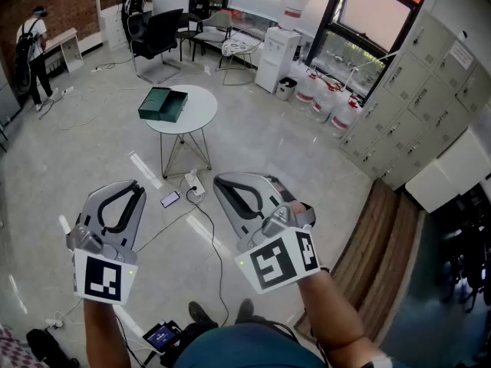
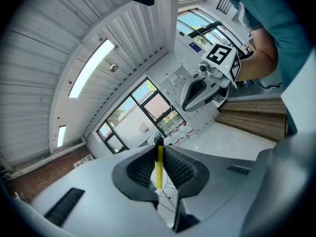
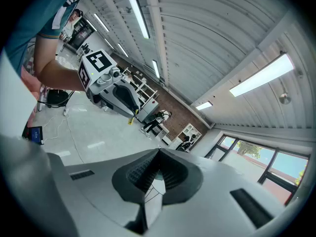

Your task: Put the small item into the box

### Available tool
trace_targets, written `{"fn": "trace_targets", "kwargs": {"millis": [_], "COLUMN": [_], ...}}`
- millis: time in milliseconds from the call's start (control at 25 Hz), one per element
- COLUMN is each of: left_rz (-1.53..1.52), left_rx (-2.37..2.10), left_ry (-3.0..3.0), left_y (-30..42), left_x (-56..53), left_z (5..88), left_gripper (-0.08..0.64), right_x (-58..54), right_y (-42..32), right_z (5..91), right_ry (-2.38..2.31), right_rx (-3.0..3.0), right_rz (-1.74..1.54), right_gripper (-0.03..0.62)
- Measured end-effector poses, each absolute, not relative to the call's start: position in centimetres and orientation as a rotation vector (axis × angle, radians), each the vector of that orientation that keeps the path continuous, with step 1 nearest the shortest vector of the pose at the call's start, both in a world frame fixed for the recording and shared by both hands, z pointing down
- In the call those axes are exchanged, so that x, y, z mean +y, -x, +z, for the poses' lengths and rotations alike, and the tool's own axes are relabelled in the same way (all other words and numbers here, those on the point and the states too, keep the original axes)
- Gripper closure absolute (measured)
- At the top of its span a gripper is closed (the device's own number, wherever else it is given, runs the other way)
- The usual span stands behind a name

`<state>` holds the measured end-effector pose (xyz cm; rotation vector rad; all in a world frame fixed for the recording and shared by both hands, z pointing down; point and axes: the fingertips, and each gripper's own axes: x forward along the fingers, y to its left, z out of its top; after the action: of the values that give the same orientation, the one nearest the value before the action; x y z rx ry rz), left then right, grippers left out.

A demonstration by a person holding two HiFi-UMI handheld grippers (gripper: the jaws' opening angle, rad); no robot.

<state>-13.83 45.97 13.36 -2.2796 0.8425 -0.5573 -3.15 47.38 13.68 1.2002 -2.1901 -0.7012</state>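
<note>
Item (image 2: 159,171) (thin yellow stick, black tip) is clamped in left gripper (image 2: 159,146); right gripper (image 3: 158,154) has jaws together.

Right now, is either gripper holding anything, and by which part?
The left gripper clamps a thin yellow item along its sides, with its black end at the jaw tips. The right gripper is shut and empty.

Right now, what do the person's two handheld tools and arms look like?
The left tool and right tool are light grey moulded shells with black ribbed pads inside their curved jaws. Each carries a white cube bearing black square markers and a small green light. No cable visibly leaves either. The person wears a teal short-sleeved shirt; forearms are uncovered.
</note>
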Motion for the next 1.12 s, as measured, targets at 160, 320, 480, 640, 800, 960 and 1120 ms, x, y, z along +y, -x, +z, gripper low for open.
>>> {"fn": "trace_targets", "kwargs": {"millis": [160,320,480,640,800,960,1120], "left_rz": [-0.564,-0.555,-0.556,-0.556,-0.553,-0.541,-0.529], "left_rx": [0.842,0.836,0.831,0.827,0.822,0.811,0.806], "left_ry": [2.29,2.294,2.298,2.305,2.313,2.314,2.317], "left_y": [14.1,14.4,15.4,16.2,17.4,18.8,19.9], "left_x": [45.6,45.2,44.6,43.8,42.5,41.4,40.1], "left_z": [13.9,13.7,13.9,14.1,14.4,14.6,15.0], "left_gripper": [0.494,0.494,0.494,0.494,0.494,0.494,0.494], "right_x": [47.1,46.7,46.1,45.3,44.0,42.8,41.5], "right_y": [3.5,3.8,4.8,5.7,6.8,8.2,9.5], "right_z": [14.1,14.0,14.1,14.1,14.3,14.6,14.9], "right_ry": [-1.201,-1.205,-1.209,-1.212,-1.22,-1.224,-1.219], "right_rx": [-2.202,-2.199,-2.219,-2.233,-2.222,-2.209,-2.205], "right_rz": [-0.687,-0.68,-0.653,-0.638,-0.636,-0.636,-0.637], "right_gripper": [0.555,0.555,0.554,0.552,0.552,0.554,0.554]}}
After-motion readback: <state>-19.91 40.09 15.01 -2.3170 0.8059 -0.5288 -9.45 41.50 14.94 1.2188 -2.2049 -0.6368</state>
